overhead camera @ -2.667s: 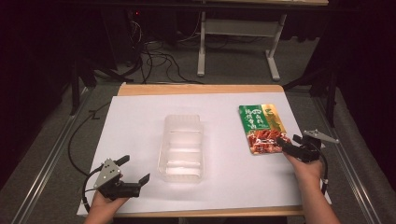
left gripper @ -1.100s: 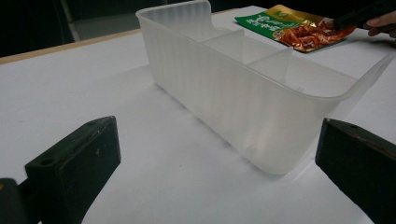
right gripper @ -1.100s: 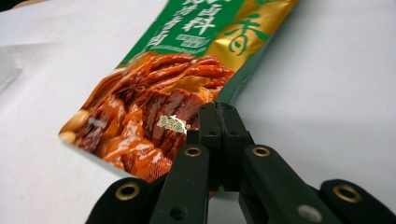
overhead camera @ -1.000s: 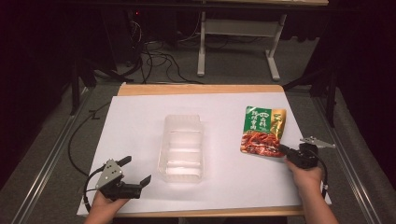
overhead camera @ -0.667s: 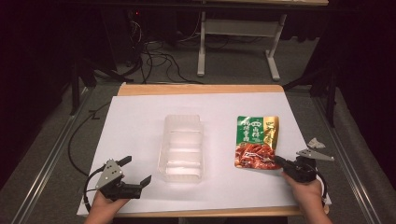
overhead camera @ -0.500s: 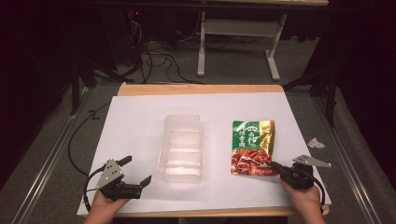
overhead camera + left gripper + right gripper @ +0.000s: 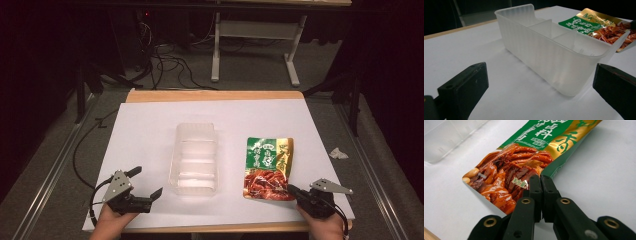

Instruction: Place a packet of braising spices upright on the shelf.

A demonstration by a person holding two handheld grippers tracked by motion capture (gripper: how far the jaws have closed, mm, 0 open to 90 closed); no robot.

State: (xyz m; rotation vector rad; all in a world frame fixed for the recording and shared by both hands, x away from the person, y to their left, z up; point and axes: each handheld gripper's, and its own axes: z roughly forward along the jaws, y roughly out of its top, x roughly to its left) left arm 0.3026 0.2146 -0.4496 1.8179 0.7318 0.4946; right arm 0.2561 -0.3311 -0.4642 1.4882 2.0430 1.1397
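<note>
A green, gold and red food pouch (image 7: 267, 167) lies flat on the white table cover, right of a clear plastic divided tray (image 7: 195, 159). My right gripper (image 7: 291, 190) is shut on the pouch's near right corner; in the right gripper view the jaws pinch the pouch (image 7: 524, 162) edge at the gripper (image 7: 540, 178). My left gripper (image 7: 146, 184) stands open near the front left, its jaws aimed at the tray's near end. In the left gripper view the tray (image 7: 549, 47) stands between the two spread fingers (image 7: 464, 87), with the pouch (image 7: 599, 25) behind it.
The white table cover (image 7: 150, 125) spreads over a wooden table (image 7: 215, 95). A crumpled scrap (image 7: 338, 153) lies on the floor at the right. Cables (image 7: 165, 55) and a desk frame (image 7: 255, 40) sit behind the table. Cables trail from both grippers.
My right gripper has dragged the pouch from the far right towards the tray and nearer the front edge. The left gripper and tray have stayed put.
</note>
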